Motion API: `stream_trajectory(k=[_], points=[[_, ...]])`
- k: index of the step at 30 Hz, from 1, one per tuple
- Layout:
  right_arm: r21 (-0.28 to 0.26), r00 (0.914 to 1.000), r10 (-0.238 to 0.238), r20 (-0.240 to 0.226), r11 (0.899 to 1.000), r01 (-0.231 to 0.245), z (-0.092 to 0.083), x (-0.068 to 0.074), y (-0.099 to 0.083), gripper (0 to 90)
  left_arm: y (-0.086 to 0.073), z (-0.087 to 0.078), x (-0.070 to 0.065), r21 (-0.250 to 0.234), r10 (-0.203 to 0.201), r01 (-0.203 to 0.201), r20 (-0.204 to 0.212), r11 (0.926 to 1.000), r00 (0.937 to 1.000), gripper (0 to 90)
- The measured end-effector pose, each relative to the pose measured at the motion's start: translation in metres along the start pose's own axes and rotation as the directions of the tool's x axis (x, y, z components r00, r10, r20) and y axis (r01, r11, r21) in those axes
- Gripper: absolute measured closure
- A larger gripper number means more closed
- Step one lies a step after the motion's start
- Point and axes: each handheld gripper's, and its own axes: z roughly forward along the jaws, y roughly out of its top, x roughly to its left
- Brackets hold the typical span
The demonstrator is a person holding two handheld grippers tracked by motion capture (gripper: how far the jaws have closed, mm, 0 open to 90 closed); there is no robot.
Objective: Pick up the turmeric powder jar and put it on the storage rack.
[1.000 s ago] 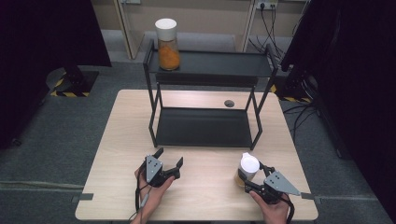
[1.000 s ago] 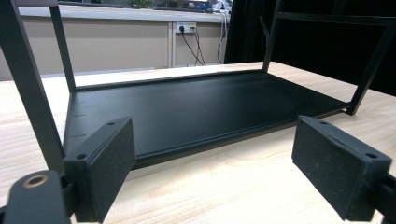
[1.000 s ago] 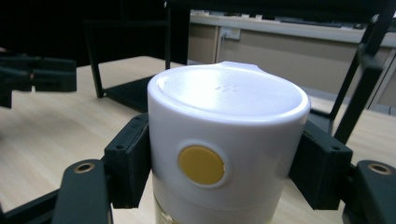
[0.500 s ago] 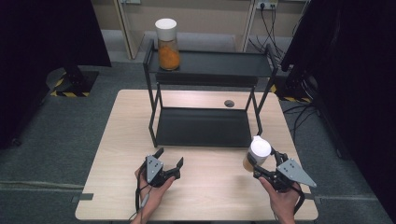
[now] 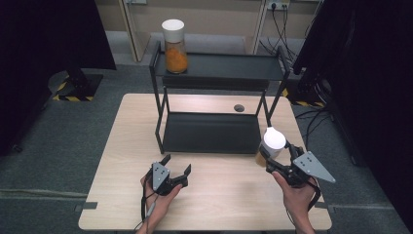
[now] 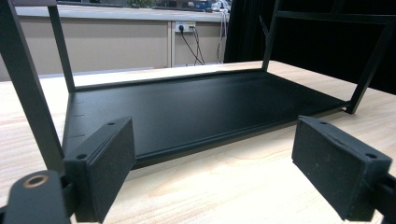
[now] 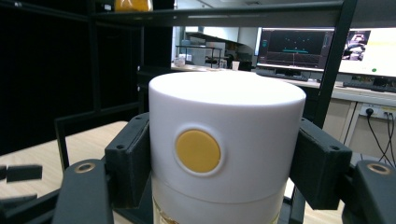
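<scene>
The right tool [image 5: 272,163] pinches a jar [image 5: 271,146] with a white lid; in the right gripper view its two pads press the lid [image 7: 226,135] from either side, and the jar stands upright, its long axis vertical. Taking the black rack [image 5: 219,73] as the landmark, this jar hangs just off the rack's front right leg, at the open front of the lower shelf [image 5: 210,132] and clear of the surface [image 5: 224,190]. The rack lies ahead of the right tool and a little to its left, so the coming move, as I judge it, turns on carrying the jar forward and inward past that leg, either onto the lower shelf or up to the top shelf, where a second jar [image 5: 174,40] with orange contents stands at the rack's left end. The right hand is plainly the nearer one, since it already has the jar. The left tool [image 5: 174,171] is spread and holds nothing; it sits low over the surface in front of the rack's left half, and in the left gripper view its pads [image 6: 105,172] frame the bare lower shelf [image 6: 196,107]. Whether the held jar touches the rack leg, I cannot tell.
</scene>
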Motion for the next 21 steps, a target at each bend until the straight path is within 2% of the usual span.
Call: stream_trajectory(k=[6, 21], points=[[-0.008, 1.0, 0.003, 0.006, 1.0, -0.003, 0.004, -0.003, 0.005, 30.6, 0.0, 0.0, 0.0, -0.001, -0.002, 0.002, -0.001, 1.0, 1.0, 13.3], [-0.067, 0.9997, -0.007, 0.022, 0.998, 0.008, 0.018, -0.007, 0.029, 30.6, 0.0, 0.0, -0.001, -0.003, 0.002, -0.002, -0.003, 1.0, 1.0, 13.3]])
